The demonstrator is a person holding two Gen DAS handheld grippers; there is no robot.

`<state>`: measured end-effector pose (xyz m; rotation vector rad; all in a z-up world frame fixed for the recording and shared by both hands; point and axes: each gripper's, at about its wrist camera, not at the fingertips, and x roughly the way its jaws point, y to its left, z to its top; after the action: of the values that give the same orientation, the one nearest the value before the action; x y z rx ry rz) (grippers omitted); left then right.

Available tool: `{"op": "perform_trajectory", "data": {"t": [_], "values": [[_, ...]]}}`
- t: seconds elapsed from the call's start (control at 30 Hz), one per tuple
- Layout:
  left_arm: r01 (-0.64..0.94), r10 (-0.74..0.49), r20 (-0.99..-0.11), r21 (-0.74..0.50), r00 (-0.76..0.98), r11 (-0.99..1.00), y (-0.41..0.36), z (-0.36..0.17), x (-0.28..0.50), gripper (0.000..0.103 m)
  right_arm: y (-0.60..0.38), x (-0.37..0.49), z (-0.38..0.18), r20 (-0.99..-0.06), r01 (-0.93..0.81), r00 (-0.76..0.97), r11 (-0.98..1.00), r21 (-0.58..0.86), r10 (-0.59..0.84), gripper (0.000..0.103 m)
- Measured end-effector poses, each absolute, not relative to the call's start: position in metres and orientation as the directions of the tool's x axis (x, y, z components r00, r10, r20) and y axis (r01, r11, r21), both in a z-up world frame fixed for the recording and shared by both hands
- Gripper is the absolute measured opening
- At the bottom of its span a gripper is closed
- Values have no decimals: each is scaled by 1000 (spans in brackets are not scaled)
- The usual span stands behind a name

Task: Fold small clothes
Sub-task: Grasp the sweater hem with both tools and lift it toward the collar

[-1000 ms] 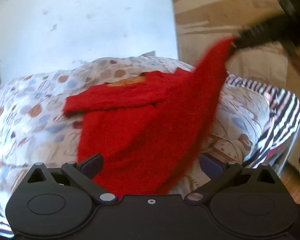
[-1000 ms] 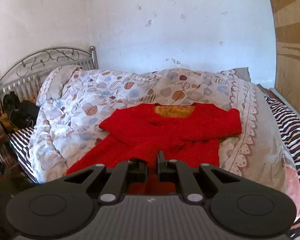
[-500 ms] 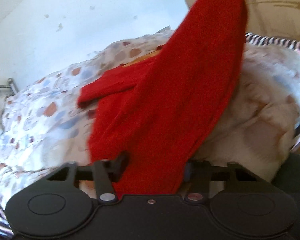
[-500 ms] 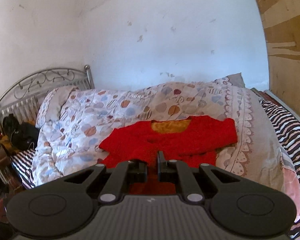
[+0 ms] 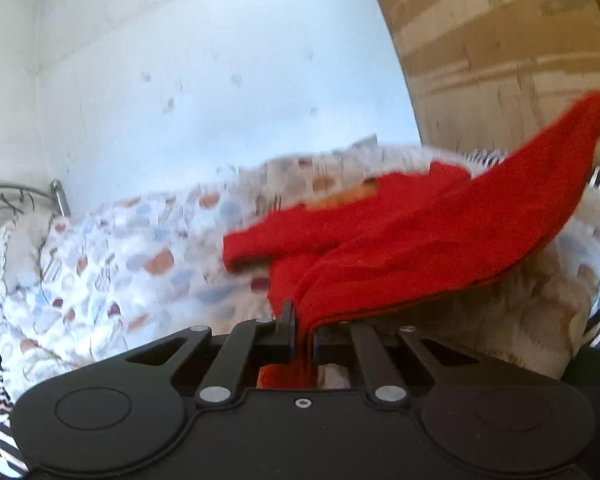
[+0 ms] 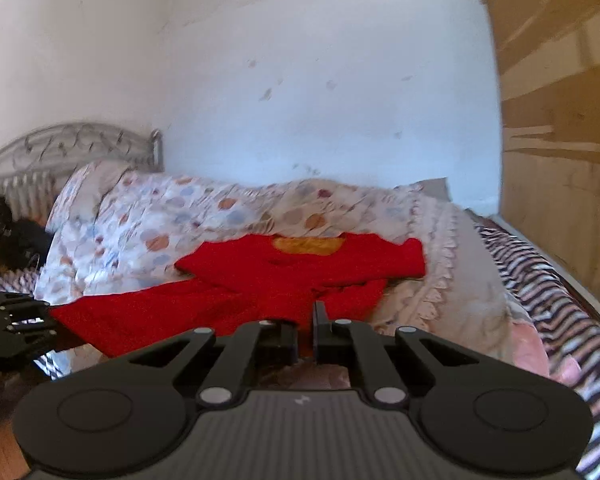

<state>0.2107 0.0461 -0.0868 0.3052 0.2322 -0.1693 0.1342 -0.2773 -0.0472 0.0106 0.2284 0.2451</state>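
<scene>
My left gripper [image 5: 303, 334] pinches bottom corner of red sweater [image 6: 300, 276], fingers pressed together on cloth. My right gripper [image 6: 306, 330] likewise clamped on opposite corner of hem. Hem lifted off spotted quilt [image 6: 228, 208], stretched between both grippers; collar end and folded sleeves lie on quilt. Striped sheet [image 6: 540, 280] at right. Both views blurred.

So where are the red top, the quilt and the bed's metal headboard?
Red top [image 6: 300, 276], right wrist view, middle of its body.
Quilt [image 6: 220, 208], right wrist view, spotted part behind the top.
Headboard [image 6: 60, 140], right wrist view, curved upper rail.
</scene>
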Motion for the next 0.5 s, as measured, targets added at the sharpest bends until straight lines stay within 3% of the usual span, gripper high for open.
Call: {"op": "perform_trajectory", "data": {"t": [0.5], "values": [[239, -195, -241, 173, 951, 955, 66, -10, 112, 6, -291, 34, -25, -132, -227, 960, 963, 143, 246, 6]]}}
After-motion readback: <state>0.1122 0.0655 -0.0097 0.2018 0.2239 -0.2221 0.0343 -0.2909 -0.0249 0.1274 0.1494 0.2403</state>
